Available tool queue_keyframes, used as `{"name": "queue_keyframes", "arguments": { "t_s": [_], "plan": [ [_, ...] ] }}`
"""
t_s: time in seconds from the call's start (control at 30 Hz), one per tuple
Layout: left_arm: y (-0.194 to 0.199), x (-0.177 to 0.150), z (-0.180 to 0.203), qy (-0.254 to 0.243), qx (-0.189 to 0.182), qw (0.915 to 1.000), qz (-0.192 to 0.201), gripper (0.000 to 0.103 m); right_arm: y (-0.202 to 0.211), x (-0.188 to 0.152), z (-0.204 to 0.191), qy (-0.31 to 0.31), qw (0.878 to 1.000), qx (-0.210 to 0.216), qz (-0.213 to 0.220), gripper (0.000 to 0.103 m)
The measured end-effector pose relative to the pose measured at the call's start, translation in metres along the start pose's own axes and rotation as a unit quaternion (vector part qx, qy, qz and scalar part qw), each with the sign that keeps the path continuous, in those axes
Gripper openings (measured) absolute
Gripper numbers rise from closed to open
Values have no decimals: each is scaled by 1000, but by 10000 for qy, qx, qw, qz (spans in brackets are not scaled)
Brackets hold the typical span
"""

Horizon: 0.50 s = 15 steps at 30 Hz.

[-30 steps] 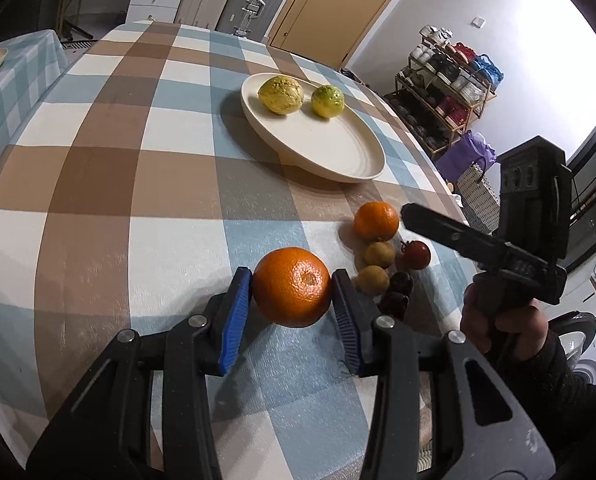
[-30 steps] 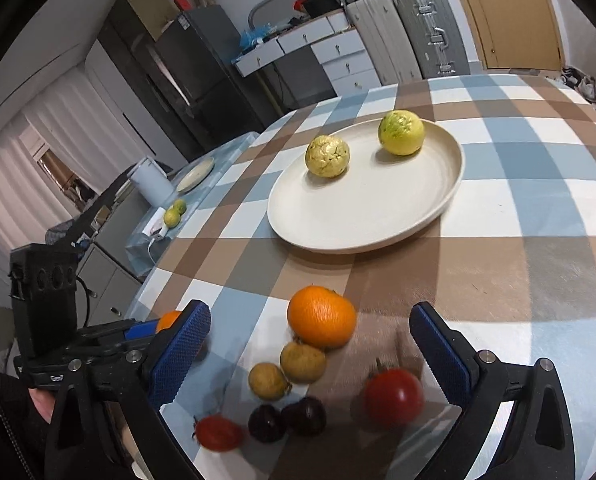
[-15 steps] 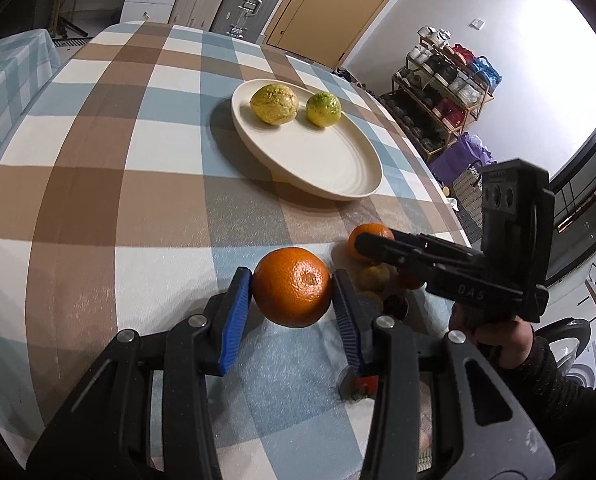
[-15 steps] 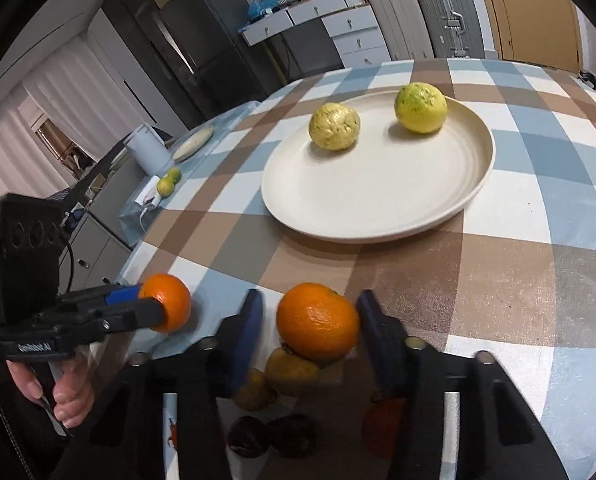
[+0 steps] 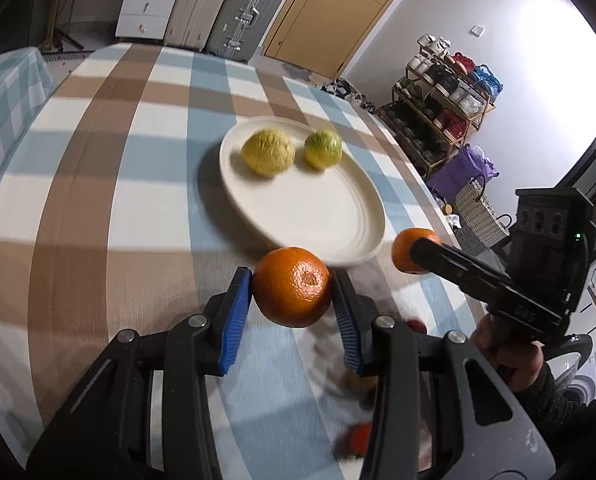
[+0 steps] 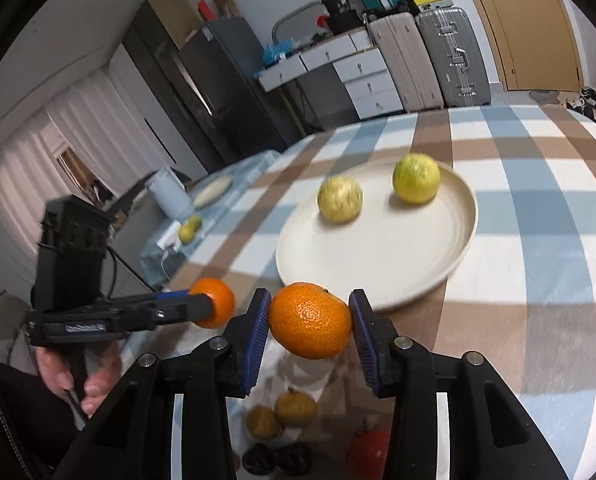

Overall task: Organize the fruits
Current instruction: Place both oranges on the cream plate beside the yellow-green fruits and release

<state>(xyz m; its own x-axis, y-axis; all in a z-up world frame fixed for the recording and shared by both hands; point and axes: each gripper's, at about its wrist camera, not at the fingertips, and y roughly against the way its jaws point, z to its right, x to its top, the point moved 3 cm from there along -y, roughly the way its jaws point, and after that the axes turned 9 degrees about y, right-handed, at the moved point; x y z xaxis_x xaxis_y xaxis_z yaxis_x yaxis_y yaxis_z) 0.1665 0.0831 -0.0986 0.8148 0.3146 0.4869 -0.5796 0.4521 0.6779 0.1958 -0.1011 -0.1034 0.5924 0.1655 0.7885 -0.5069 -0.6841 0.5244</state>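
Beyond my jaws, the checked worktop (image 5: 97, 184) runs toward two suitcases (image 6: 430, 60) and white drawers (image 5: 145, 4); a shoe rack (image 5: 442, 100) stands off to their right, by a wooden door (image 5: 338, 12).

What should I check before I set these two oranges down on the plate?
1. Left gripper hold: ok, both blue pads press the left orange.
2. Right gripper hold: ok, the right orange sits squarely between its pads.
3. Oranges off the table: ok, both hang above the cloth.
4. Room on the plate: ok, its near half is bare; the two yellow-green fruits sit at the far side.
5. Grippers apart: ok, a gap shows between them.
6. Height over the plate rim: cannot tell, the frames are blurred.
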Motion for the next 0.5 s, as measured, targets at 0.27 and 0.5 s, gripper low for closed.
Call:
{"name": "queue_keyframes", "arguments": {
  "t_s": [0.27, 0.5],
  "plan": [
    [-26, 50, 0, -22, 77, 9999, 128, 38, -12, 48, 14, 198, 9998, 42, 33, 41],
    [-59, 71, -1, -92, 152, 9998, 20, 38, -51, 87, 32, 229, 9996, 19, -173, 41]
  ]
}}
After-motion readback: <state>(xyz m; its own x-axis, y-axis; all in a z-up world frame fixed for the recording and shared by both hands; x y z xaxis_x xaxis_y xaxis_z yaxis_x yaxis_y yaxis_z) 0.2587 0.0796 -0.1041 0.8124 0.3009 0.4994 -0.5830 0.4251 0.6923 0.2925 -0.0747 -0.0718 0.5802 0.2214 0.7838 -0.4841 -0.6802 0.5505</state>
